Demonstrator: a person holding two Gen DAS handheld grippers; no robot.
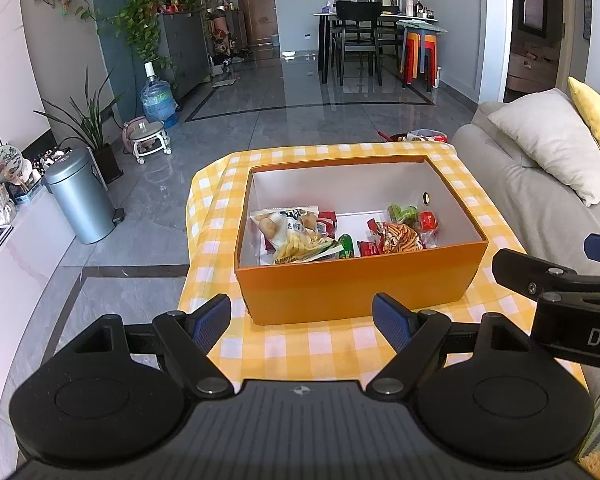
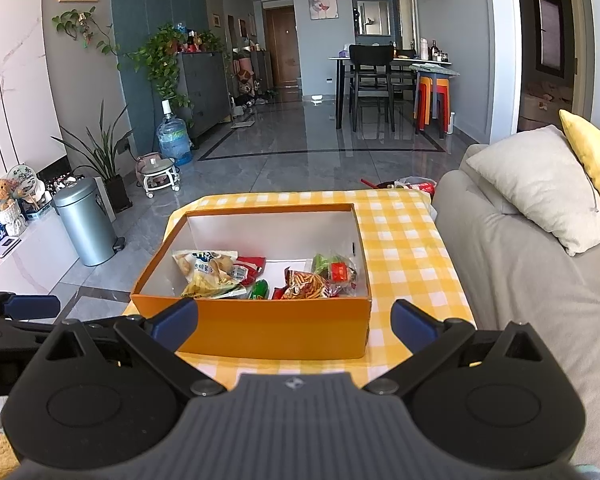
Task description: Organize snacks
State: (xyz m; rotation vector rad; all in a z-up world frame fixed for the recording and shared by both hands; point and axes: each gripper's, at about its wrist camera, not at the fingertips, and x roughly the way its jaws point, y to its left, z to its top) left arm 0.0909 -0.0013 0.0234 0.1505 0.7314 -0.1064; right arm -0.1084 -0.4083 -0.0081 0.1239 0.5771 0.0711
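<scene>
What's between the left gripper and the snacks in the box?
Only the orange box's near wall, plus bare checked tablecloth ahead of the open left gripper, per the left wrist view.

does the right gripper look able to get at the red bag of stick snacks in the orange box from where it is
Probably yes. The right gripper is open and empty just short of the orange cardboard box, which has no lid, and the red bag of stick snacks lies uncovered near the front wall.

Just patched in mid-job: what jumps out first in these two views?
The orange box in the middle of the yellow checked tablecloth grabs the eye, with snack packets heaped on its floor. Both claws, left and right, hover open and empty just short of its near wall. A grey sofa flanks the table's right side.
</scene>
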